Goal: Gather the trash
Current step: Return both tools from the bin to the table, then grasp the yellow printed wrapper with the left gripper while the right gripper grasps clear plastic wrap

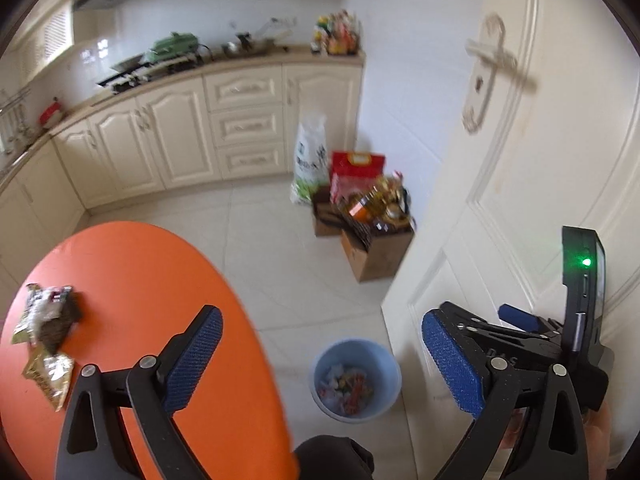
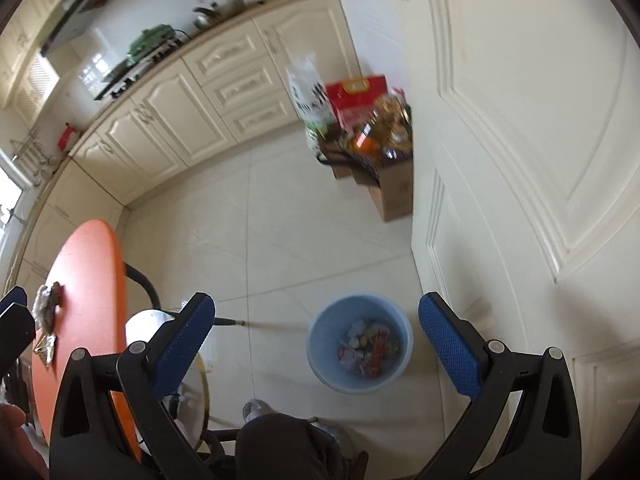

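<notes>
**Inspector:** Report the trash first.

**Operator:** Some of it is already in the blue bin [image 2: 360, 350] on the floor; I can see mixed scraps in the bottom. The bin sits between and just ahead of my right fingers [image 2: 448, 344], well below them. What remains is a cluster of crumpled wrappers [image 1: 46, 330] on the orange bench [image 1: 152, 280], off to the outer left of my left fingers [image 1: 196, 360] and apart from them.

**Inspector:** State of the fingers?

**Operator:** Both pairs are released and spread wide, nothing between the pads. The left gripper [image 1: 316, 364] has the bench edge under its left finger and the bin showing in its gap. The right gripper [image 2: 316, 344] hangs over the bin, empty.

**Inspector:** Step in hand?

**Operator:** In my judgement, going for the remaining wrappers. I would swing the left gripper toward them until the pile lies between its fingers, come down steeply, and close low so the pads catch the foil rather than skim it.

**Inspector:** Risks?

**Operator:** The wrappers look light and overlapping; a shallow pinch may lift one and scatter the rest. The views are motion-blurred, so I cannot tell how many pieces there are.
</notes>
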Demonstrator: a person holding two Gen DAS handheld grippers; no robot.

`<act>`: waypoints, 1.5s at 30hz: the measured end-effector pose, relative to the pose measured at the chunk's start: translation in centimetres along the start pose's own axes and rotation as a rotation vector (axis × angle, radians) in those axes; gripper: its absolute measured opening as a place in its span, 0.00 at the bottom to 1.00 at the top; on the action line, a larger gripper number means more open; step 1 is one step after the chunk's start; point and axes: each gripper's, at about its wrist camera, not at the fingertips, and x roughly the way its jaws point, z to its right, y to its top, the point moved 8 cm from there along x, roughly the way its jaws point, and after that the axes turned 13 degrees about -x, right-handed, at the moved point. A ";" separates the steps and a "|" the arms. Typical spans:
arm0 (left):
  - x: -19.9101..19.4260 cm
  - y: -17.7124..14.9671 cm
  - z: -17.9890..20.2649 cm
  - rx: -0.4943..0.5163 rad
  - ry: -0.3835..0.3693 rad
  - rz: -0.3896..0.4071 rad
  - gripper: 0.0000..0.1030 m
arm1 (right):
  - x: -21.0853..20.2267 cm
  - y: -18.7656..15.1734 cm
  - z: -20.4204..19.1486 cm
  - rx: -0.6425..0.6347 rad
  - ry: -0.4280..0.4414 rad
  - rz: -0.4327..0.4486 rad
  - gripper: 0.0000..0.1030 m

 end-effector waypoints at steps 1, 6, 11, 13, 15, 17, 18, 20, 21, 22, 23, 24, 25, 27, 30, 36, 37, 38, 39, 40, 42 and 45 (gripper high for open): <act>-1.3 -0.2 -1.3 -0.019 0.004 0.023 0.97 | -0.9 0.5 -1.0 -0.018 0.004 0.019 1.00; -7.8 -1.7 -7.5 -0.122 0.044 0.133 0.97 | -5.6 2.7 -7.0 -0.103 0.049 0.116 1.00; -13.6 -3.7 -13.4 -0.199 0.119 0.237 0.99 | -9.8 4.2 -14.3 -0.221 0.113 0.203 1.00; -16.0 -4.8 -15.1 -0.231 0.146 0.273 0.99 | -11.7 4.6 -17.4 -0.266 0.141 0.240 1.00; -18.3 -6.1 -16.9 -0.259 0.168 0.305 0.99 | -13.5 4.7 -20.8 -0.316 0.175 0.273 1.00; -20.4 -7.2 -18.6 -0.285 0.202 0.336 0.99 | -15.0 4.9 -23.5 -0.363 0.193 0.306 1.00; -21.5 -7.9 -19.4 -0.297 0.217 0.354 0.99 | -16.0 4.9 -25.3 -0.395 0.205 0.327 1.00; -23.2 -8.9 -20.3 -0.320 0.244 0.387 0.99 | -17.4 4.7 -28.0 -0.437 0.229 0.352 1.00; -24.3 -9.3 -20.9 -0.332 0.257 0.404 0.99 | -18.1 4.6 -29.3 -0.456 0.244 0.365 1.00; -25.4 -10.2 -21.0 -0.340 0.268 0.416 0.99 | -18.9 4.4 -31.0 -0.477 0.261 0.381 1.00; -26.5 -10.9 -21.8 -0.351 0.281 0.428 0.99 | -19.5 4.1 -32.2 -0.493 0.273 0.393 1.00; -26.9 -11.8 -21.7 -0.361 0.292 0.437 0.99 | -20.2 3.7 -33.3 -0.511 0.285 0.402 1.00; -27.4 -12.3 -21.9 -0.370 0.303 0.444 0.99 | -20.7 3.4 -34.6 -0.529 0.298 0.412 1.00; -29.1 -13.8 -22.3 -0.391 0.327 0.463 0.99 | -21.6 2.8 -36.7 -0.557 0.321 0.429 1.00; -30.4 -15.4 -22.4 -0.418 0.352 0.485 0.99 | -23.1 1.9 -39.6 -0.602 0.354 0.459 1.00; -33.2 -18.3 -22.6 -0.454 0.412 0.499 0.99 | -24.7 0.2 -42.5 -0.673 0.391 0.500 1.00; -33.3 -18.0 -22.9 -0.458 0.418 0.496 0.99 | -24.7 -0.1 -43.0 -0.688 0.393 0.501 1.00; -33.2 -18.2 -22.9 -0.464 0.424 0.491 0.99 | -24.6 -0.3 -43.5 -0.700 0.394 0.499 1.00; -33.4 -18.2 -23.3 -0.472 0.426 0.482 0.99 | -24.4 -0.4 -43.5 -0.708 0.396 0.496 1.00; -33.4 -18.3 -23.4 -0.479 0.429 0.474 0.99 | -23.9 -0.6 -43.9 -0.717 0.393 0.490 1.00; -32.9 -18.3 -24.0 -0.498 0.435 0.454 0.99 | -22.9 -0.6 -43.9 -0.724 0.395 0.472 1.00; -31.5 -17.7 -24.8 -0.514 0.438 0.410 0.99 | -20.5 -0.6 -43.8 -0.727 0.382 0.430 1.00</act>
